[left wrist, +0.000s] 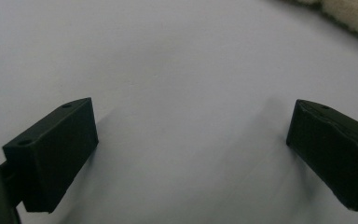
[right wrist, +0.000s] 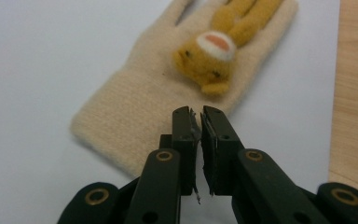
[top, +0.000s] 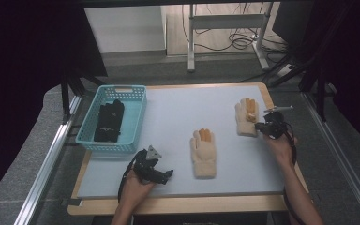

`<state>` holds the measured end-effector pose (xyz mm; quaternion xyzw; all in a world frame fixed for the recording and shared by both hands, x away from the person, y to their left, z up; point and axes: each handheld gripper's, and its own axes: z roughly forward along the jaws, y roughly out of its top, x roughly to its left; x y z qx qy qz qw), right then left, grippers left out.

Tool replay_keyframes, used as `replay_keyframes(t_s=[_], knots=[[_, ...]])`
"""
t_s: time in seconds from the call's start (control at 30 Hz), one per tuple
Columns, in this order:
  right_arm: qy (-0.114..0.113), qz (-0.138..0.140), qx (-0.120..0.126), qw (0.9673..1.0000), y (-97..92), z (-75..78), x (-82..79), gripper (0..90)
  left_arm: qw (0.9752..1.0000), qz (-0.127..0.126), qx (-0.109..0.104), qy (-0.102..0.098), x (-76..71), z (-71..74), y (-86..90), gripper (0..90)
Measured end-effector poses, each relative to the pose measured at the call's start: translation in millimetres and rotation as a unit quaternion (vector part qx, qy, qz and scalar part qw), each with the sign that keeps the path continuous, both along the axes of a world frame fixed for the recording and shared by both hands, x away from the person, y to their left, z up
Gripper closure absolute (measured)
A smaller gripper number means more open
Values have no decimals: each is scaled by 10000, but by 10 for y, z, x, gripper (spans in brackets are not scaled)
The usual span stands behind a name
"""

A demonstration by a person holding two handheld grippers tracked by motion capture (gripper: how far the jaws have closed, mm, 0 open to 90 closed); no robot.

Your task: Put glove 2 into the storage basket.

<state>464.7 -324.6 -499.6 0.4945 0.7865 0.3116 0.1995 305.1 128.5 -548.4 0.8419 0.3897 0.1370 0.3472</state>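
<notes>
While the right gripper (right wrist: 200,114) hovers at the cuff of the bear-trimmed glove (right wrist: 168,93) on the surface (top: 178,108), fingers pressed together, nothing held. Left gripper (top: 155,174) spread, idle. Next: reopen, pinch cuff, carry toward basket (top: 136,117).

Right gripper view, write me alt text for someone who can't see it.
The right hand-held gripper, its two black jaws almost shut with nothing between them, points at the cuff edge of a cream knitted glove lying flat on a pale table mat. A small yellow-orange plush animal sits on the glove.
</notes>
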Motion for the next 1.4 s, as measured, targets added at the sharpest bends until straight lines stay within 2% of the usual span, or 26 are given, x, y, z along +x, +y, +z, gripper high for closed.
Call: replay_keyframes(t_s=[0.13,0.23,0.3,0.4,0.53,0.67,0.9,1.1,1.23,1.4], knots=[[17,0,101,9999,-2,-25,1,822,10000,-5,2,-3,1,0,0,23],[22,141,70,9999,74,-26,-21,822,10000,10,-7,5,-1,0,-1,23],[49,298,135,9995,126,-18,-34,820,10000,12,-8,8,-2,0,-2,23],[-24,397,161,9991,163,21,-30,797,10000,13,-8,7,-2,0,-2,23],[-222,285,96,9993,145,84,59,648,10000,15,-15,3,-1,-1,-2,23],[-355,185,142,9991,120,107,197,535,10000,9,-8,6,-1,0,-1,23],[-434,362,-48,9984,182,15,400,391,10000,9,-9,6,-1,-1,-1,23],[-390,559,-356,9970,217,-127,463,386,10000,0,-4,1,0,0,0,23],[-427,593,-298,9969,181,-152,449,531,10000,-5,2,-1,1,0,1,23],[-380,589,-267,9972,177,-108,415,584,10000,8,-8,8,-1,0,0,23]])
